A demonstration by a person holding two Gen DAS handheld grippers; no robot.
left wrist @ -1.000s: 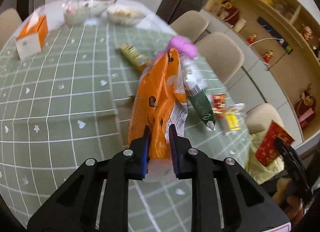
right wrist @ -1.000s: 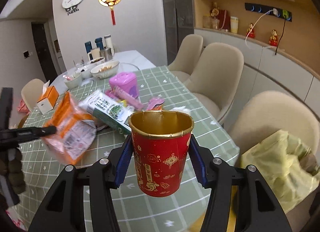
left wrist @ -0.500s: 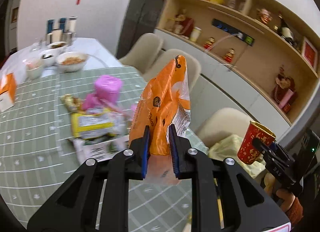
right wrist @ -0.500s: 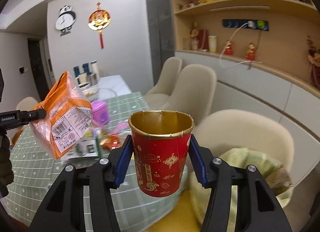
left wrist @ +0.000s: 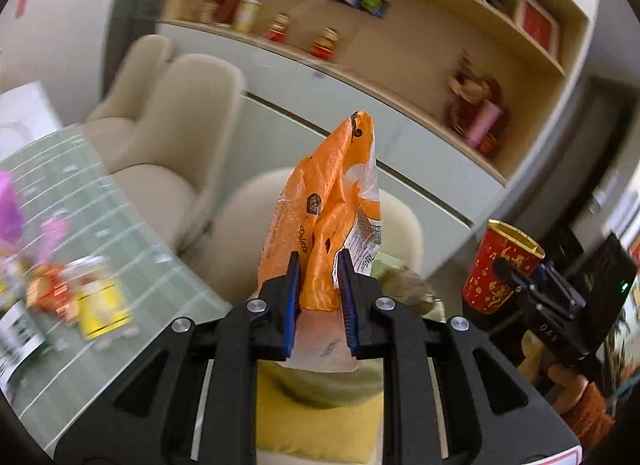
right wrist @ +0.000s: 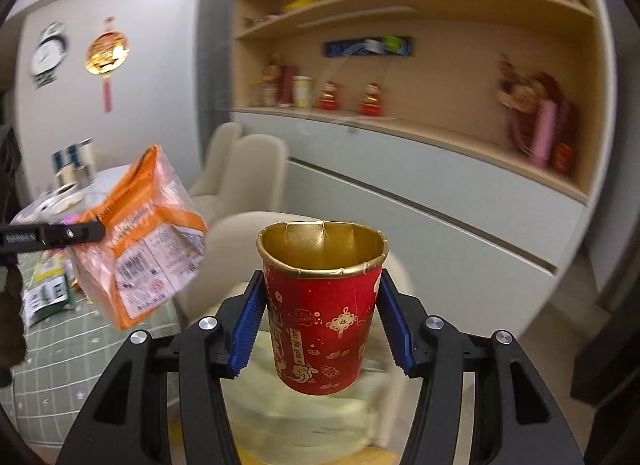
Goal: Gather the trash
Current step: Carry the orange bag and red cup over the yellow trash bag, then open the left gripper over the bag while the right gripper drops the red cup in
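Left gripper (left wrist: 318,281): I'm clamping its blue pads (left wrist: 291,297) on the lower part of the orange wrapper (left wrist: 336,209), which is sticking up between them, crumpled, well clear of the table.
Right gripper (right wrist: 322,319): I'm squeezing the red cup (right wrist: 320,305) by its sides; it's sitting upright, gold inside showing, rim a little dented.
Yellow bag (left wrist: 320,421): it's lying open just below both grippers, on the chair beside the table (left wrist: 104,225); I'm holding the wrapper right above it.
Cup seen from my left side: the red cup is hanging to the right of the bag, off the table.
Wrapper seen from my right side: it's hanging left of the cup, past the table edge.
Table: green checked cloth, with blurred leftover wrappers (left wrist: 92,301) lying near its edge, left of the bag.
Chairs (left wrist: 180,113): cream ones are standing between the table and the shelf wall.
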